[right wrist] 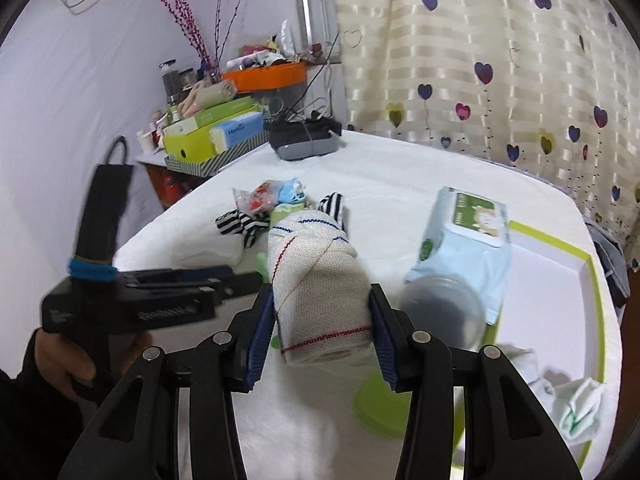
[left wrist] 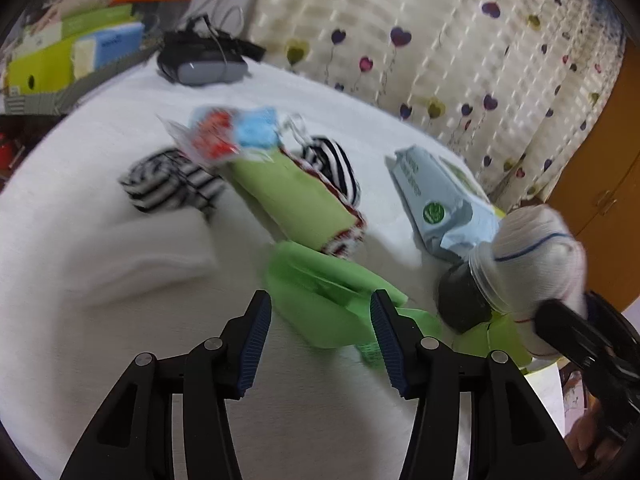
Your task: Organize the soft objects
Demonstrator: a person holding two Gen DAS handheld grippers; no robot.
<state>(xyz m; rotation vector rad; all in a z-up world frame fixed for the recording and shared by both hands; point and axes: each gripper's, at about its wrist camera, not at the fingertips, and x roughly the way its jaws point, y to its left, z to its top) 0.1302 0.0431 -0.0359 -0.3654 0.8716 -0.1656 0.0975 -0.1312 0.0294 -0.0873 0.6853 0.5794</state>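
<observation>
Your right gripper (right wrist: 322,316) pinches the bandage roll (right wrist: 320,292); your left gripper (left wrist: 320,336) gapes empty. Ahead of them, striped socks (left wrist: 168,184), wipes pack (left wrist: 436,196) and green cloth (left wrist: 320,296) await sorting.

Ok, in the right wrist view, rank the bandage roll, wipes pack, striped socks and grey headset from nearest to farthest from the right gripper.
1. Bandage roll, between the fingers.
2. Wipes pack, just right.
3. Striped socks, mid-table, left.
4. Grey headset, far edge.
</observation>
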